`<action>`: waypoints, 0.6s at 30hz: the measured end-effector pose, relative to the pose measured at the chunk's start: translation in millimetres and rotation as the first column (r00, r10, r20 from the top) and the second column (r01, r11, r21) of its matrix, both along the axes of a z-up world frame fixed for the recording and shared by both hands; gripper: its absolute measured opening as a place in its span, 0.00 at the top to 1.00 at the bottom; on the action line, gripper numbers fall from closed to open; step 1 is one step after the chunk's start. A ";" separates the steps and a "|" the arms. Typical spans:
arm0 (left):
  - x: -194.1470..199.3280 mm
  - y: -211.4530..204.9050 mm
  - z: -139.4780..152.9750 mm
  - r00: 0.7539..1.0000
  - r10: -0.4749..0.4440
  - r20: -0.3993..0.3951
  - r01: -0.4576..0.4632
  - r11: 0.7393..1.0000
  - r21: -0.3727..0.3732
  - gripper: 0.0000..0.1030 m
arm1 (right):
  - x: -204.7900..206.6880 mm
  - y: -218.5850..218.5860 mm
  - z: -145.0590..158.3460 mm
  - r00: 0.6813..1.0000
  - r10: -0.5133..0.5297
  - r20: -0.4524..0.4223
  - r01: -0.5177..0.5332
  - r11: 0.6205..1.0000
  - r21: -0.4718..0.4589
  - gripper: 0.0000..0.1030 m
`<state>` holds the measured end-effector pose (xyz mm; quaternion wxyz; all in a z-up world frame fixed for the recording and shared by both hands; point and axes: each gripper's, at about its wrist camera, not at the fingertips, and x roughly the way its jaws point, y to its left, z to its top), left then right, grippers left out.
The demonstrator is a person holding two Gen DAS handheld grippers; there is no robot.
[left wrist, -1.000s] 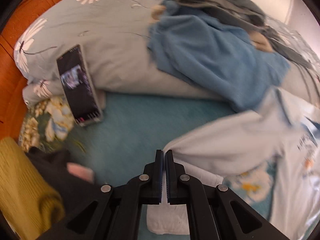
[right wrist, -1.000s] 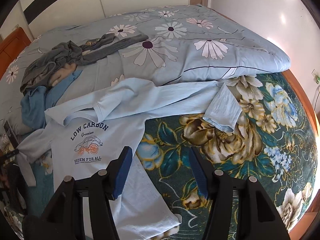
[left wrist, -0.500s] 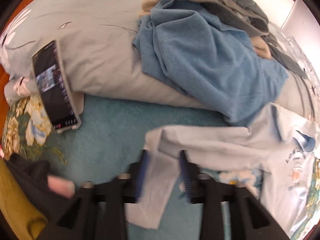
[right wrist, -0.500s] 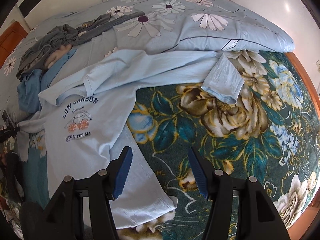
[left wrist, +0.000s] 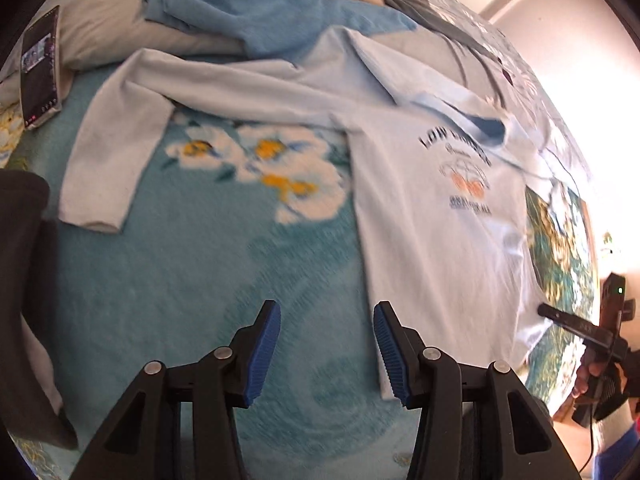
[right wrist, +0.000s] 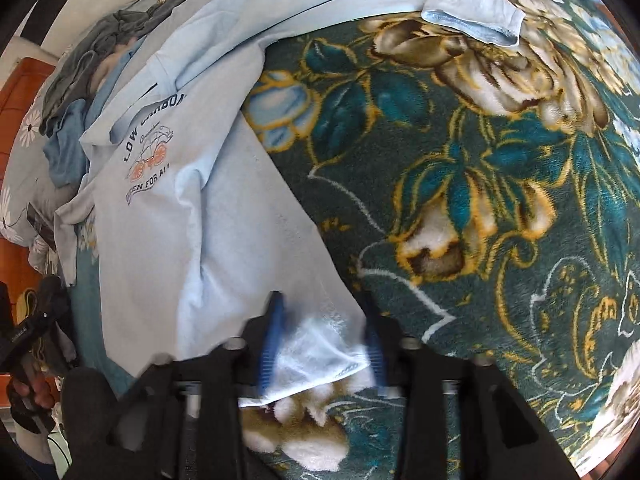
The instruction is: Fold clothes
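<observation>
While you lean over the bed (left wrist: 168,280), a pale blue long-sleeved shirt (left wrist: 432,220) lies face up on the floral blanket (right wrist: 480,200), its printed chest toward the pillows and its hem toward you. Its long axis runs from collar to hem, straight away from both grippers.

Your right gripper (right wrist: 320,344) sits at the hem's right corner. Its jaws are closing, and that corner of the shirt (right wrist: 200,220) lies between the 2 blue pads; motion blur hides whether the pads press the cloth yet.

Your left gripper (left wrist: 326,352) hovers with its jaws spread and nothing between them. The hem's left corner lies just right of its right pad, so this hand needs a short sideways shift to match the other. In my judgement, the coming move turns on that gap: both hem corners pinched, then lifted toward the collar.

The left sleeve (left wrist: 108,152) stretches out to the left, well apart from both grippers. A phone (left wrist: 40,68) leans by a pillow (left wrist: 112,40), and a blue towel (left wrist: 240,4) is heaped behind the shirt.

Compared with 1 second earlier, your left jaws, then pinching the sleeve cuff, have released it and swung to the hem. Your right jaws, then wide above the shirt, have dropped to the corner.
</observation>
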<state>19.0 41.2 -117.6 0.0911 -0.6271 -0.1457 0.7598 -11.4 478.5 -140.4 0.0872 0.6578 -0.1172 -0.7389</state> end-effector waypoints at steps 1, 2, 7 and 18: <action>3.5 4.0 -1.5 1.000 -0.001 0.007 0.001 1.000 0.010 0.49 | 3.8 -1.3 4.7 1.000 0.007 -0.007 -0.007 1.000 0.000 0.92; 7.0 7.9 -3.0 1.000 -0.002 0.014 0.001 1.000 0.020 0.49 | 8.8 -1.0 12.5 1.000 0.009 -0.026 -0.009 1.000 0.000 0.93; 12.1 25.2 -21.0 0.998 -0.008 0.063 0.002 0.996 0.089 0.48 | 31.6 41.7 29.1 0.990 -0.134 -0.047 0.134 0.991 -0.001 0.94; 30.6 60.9 -58.3 0.984 -0.044 0.175 0.006 0.977 0.212 0.48 | 55.5 60.0 30.4 0.986 -0.166 -0.010 0.167 0.986 0.010 0.94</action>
